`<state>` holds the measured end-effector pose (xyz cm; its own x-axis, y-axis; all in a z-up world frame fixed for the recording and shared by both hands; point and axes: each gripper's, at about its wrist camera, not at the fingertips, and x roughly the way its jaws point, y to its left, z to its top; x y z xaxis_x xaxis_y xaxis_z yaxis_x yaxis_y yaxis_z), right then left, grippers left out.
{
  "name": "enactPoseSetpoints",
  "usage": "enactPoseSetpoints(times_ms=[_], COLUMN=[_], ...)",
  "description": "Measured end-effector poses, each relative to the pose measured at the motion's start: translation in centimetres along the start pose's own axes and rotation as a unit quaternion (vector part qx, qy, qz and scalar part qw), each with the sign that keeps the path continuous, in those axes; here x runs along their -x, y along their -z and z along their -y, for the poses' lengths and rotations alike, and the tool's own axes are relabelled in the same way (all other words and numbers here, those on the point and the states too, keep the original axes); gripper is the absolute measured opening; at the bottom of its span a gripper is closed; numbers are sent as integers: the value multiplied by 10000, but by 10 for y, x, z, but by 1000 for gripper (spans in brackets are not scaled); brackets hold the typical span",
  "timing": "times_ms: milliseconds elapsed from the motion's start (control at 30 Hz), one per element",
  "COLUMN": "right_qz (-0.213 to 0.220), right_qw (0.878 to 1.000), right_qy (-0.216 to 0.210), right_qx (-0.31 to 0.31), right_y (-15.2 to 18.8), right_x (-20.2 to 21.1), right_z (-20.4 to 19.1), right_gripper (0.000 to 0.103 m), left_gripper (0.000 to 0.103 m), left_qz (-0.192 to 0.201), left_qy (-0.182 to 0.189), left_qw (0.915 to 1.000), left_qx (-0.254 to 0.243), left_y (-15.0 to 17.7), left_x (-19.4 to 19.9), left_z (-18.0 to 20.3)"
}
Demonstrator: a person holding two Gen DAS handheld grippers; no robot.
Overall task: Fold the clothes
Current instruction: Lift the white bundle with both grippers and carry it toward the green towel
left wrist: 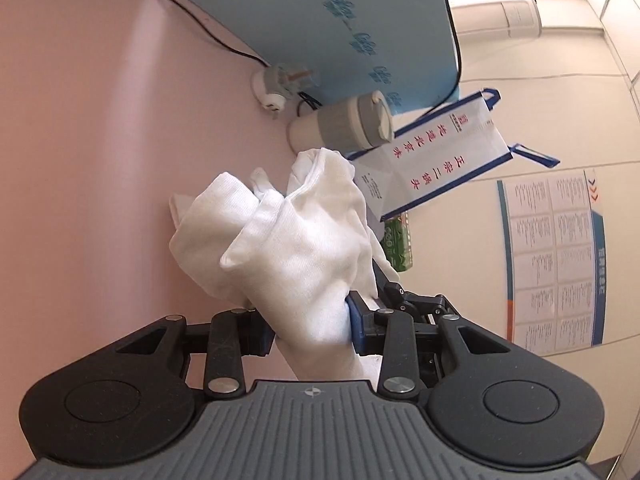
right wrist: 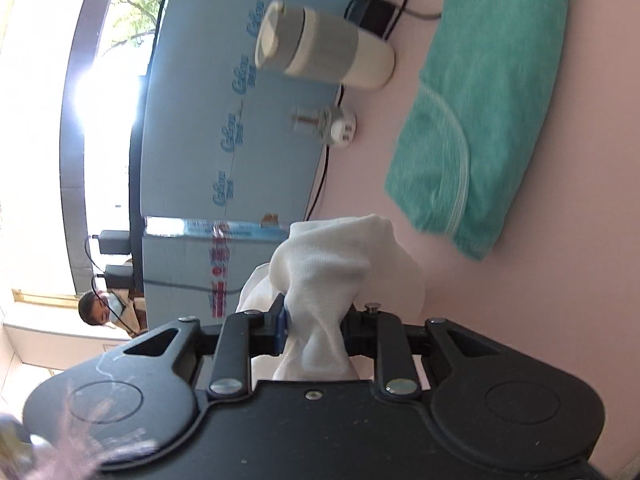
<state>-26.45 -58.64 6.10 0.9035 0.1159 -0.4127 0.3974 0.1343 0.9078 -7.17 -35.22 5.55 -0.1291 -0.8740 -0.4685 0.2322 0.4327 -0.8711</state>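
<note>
Your left gripper (left wrist: 310, 320) and right gripper (right wrist: 314, 330) each pinch a bunch of the white cloth (left wrist: 280, 232), lifted above the pink table (left wrist: 100, 140). Pull the hands apart evenly so it hangs flat before laying it down. Keep clear of the mug (right wrist: 324, 48) and the folded green towel (right wrist: 480, 100) on the far side.

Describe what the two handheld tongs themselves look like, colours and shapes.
Both are matte black. The left tongs have a grey ribbed body, two round black housings, silver pivot screws on the linkage bars and blue finger pads. The right tongs match but have a plain black body, faintly scratched.
</note>
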Motion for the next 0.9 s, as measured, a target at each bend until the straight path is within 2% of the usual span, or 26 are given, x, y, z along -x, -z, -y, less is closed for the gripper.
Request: enactPoseSetpoints(times_ms=[233, 367, 500, 767, 900], right_qz=[571, 779, 754, 626, 565], right_qw=[9982, 9967, 9971, 9973, 9967], right_qy=[-137, -162, -86, 337, 579], right_qx=[-74, -150, -107, -180, -45], right_y=[-96, -136, -168, -189, -192], right_x=[24, 31, 26, 10, 7], right_z=[13, 26, 44, 83, 94], right_gripper=[25, 25, 25, 26, 29], left_gripper=[33, 33, 33, 35, 41], left_qz=[-348, -420, -379, -541, -716], left_qy=[9, -64, -298, -867, -1059], left_qw=[9969, 9952, 9946, 9915, 9889], left_qx=[-712, -880, -916, -804, -763], left_y=[-41, -52, -53, -41, -36], left_x=[-100, -144, -179, -222, -232], left_z=[68, 83, 84, 69, 60])
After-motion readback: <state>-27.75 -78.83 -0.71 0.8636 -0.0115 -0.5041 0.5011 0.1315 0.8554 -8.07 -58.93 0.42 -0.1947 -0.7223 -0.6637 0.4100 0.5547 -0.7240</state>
